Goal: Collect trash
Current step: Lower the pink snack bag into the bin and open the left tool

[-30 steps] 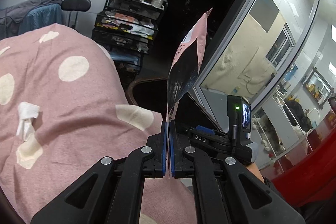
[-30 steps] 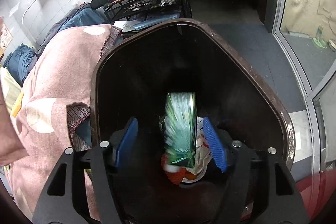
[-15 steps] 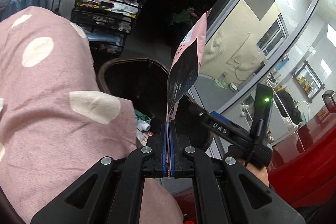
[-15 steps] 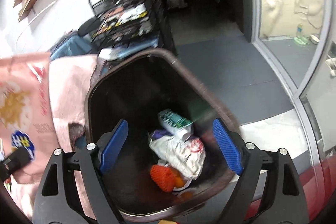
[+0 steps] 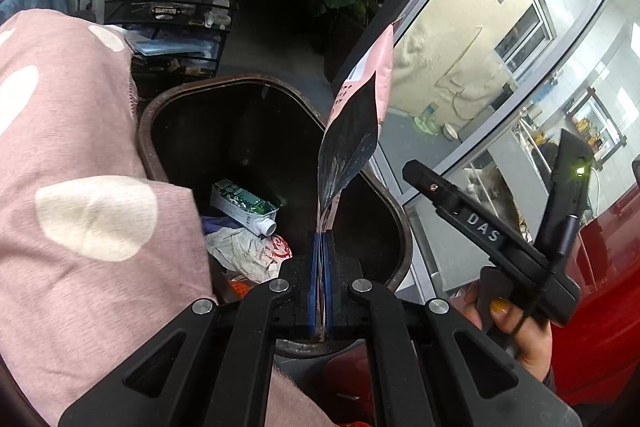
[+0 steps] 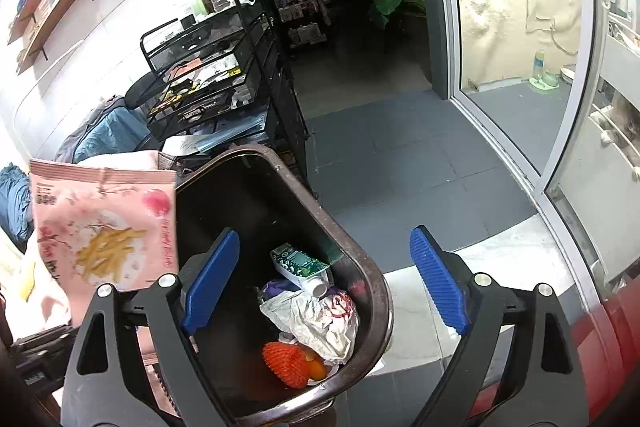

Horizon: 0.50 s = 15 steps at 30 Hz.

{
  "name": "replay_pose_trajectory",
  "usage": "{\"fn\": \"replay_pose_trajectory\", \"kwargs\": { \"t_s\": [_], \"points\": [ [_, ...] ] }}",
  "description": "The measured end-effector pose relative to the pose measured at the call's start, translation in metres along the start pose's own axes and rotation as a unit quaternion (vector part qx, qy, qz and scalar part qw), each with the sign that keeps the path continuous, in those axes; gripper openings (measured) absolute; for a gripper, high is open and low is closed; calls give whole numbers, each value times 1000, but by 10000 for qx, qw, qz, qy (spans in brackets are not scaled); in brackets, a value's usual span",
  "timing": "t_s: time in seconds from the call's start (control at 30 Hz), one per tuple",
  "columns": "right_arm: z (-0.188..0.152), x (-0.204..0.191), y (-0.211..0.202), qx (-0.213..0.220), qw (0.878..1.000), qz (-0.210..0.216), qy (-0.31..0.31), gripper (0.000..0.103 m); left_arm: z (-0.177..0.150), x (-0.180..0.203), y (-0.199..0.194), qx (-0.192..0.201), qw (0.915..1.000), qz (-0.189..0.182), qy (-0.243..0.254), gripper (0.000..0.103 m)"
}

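- The left gripper (image 5: 320, 259) is clamped tight on the lower edge of a pink snack bag (image 5: 360, 115), which is held upright above the dark bin (image 5: 402, 223)
- The jaws of the right gripper (image 6: 324, 283) are seen opening wide over the bin (image 6: 372, 275), with nothing between them
- A green-and-white carton (image 6: 298, 265), crumpled wrapper (image 6: 320, 319) and orange netting (image 6: 286, 363) are seen lying inside the bin

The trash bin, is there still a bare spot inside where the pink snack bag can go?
Yes. Inside the bin, the dark half toward the far rim, beyond the green carton, looks bare. The near end is crowded: carton, crumpled white bag and orange net lie packed together. The left gripper holds the pink snack bag above the bin; the right gripper is opening, nothing between its jaws.
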State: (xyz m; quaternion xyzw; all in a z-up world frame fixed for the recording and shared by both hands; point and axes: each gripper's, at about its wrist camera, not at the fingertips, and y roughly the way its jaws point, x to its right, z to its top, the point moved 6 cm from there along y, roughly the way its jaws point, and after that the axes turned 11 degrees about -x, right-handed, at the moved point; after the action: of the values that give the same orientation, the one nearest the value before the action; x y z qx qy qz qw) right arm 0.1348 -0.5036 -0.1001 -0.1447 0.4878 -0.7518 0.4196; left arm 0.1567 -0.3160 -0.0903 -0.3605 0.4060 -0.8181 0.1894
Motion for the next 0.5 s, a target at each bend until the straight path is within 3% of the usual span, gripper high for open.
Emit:
{"fn": "replay_pose_trajectory", "kwargs": {
  "t_s": [0.2,0.27,0.3,0.33,0.37,0.5],
  "points": [
    [1,1,-2,23,10000,1,-3,87,4,5,12,-161,9997,140,102,4],
    [1,1,-2,24,10000,4,5,87,3,6,16,-222,9994,184,182,11],
    [1,2,-2,25,10000,0,8,87,3,6,16,-240,9993,201,203,26],
    [1,2,-3,24,10000,-6,9,87,2,6,16,-217,9992,241,214,49],
    [2,2,-3,23,10000,-13,9,87,2,6,14,-154,9993,272,214,66],
    [1,4,-3,48,10000,-44,34,89,2,6,6,76,9990,324,285,76]
  ]
}}
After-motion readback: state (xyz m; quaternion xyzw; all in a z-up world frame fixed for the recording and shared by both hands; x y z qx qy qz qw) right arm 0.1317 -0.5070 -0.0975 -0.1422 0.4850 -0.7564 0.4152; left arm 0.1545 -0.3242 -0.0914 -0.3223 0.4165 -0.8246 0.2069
